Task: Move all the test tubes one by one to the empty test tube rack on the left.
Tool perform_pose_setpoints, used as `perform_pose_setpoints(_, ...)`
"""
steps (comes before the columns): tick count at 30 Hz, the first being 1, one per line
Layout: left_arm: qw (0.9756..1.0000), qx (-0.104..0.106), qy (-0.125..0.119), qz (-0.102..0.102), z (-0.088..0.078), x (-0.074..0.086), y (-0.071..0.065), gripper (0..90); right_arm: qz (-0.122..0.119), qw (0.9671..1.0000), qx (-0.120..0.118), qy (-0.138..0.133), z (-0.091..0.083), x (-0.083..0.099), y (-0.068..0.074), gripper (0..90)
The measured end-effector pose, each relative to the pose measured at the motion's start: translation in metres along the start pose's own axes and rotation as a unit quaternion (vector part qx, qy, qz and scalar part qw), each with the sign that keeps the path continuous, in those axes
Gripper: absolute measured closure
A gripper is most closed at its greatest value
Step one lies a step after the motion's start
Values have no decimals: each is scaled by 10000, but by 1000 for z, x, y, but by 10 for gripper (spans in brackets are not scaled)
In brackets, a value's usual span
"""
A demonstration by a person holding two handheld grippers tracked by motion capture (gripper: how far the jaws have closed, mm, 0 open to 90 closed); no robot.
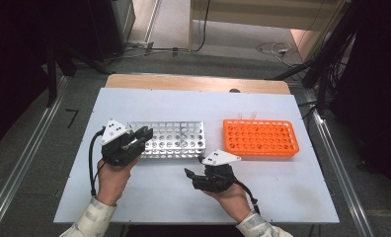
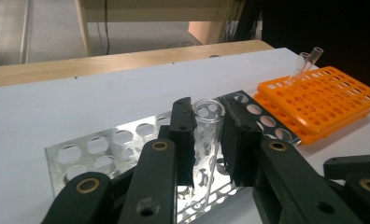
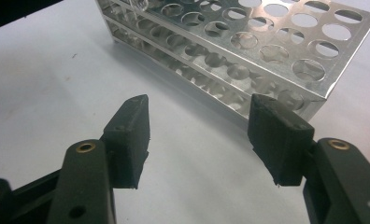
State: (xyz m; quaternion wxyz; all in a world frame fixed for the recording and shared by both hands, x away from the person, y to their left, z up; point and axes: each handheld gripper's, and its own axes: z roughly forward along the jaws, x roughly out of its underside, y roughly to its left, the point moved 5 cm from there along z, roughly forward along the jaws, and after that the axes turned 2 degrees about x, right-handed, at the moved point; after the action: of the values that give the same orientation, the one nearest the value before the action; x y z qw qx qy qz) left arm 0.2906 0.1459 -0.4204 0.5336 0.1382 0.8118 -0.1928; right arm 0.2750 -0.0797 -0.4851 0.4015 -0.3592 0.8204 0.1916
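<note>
Two racks sit on the white table [image 1: 149,197]: a perforated silver metal rack [image 1: 176,139] and an orange plastic rack [image 1: 260,137], well apart. Left gripper [image 2: 206,135] pinches a clear glass test tube [image 2: 206,140] upright over the metal rack's near-left end. Right gripper [image 3: 199,140] has jaws spread, nothing between them, near that rack. Orange rack seems to hold two tilted tubes [image 2: 307,63], blurry.

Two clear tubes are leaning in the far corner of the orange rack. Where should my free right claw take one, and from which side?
Grip a clear tube just below its open rim, on the bare glass that stands above the orange rack. Come from above, tilted to match its lean, pads on opposite sides of the round wall. The lower part sits in the holes, out of reach. The right claw is open and empty.
</note>
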Motion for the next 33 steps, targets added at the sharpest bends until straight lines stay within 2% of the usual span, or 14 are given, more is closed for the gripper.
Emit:
perform_pose_setpoints(10, 9999, -134, -91, -58, -5, -4, 10, 754, -11, 10000, 21, -4, 0, 0, -1, 372)
perform_pose_setpoints(19, 9994, -317, -130, 56, -4, -4, 14, 754, 10, 10000, 19, 5, 0, 1, -1, 372)
perform_pose_setpoints(28, 9987, -456, -59, 205, 1, 4, 14, 753, 1, 10000, 15, 0, 0, 1, -1, 372)
perform_pose_setpoints(33, 9984, -500, 60, 265, 6, 12, 14, 753, -12, 10000, 17, 4, 0, 1, -1, 372)
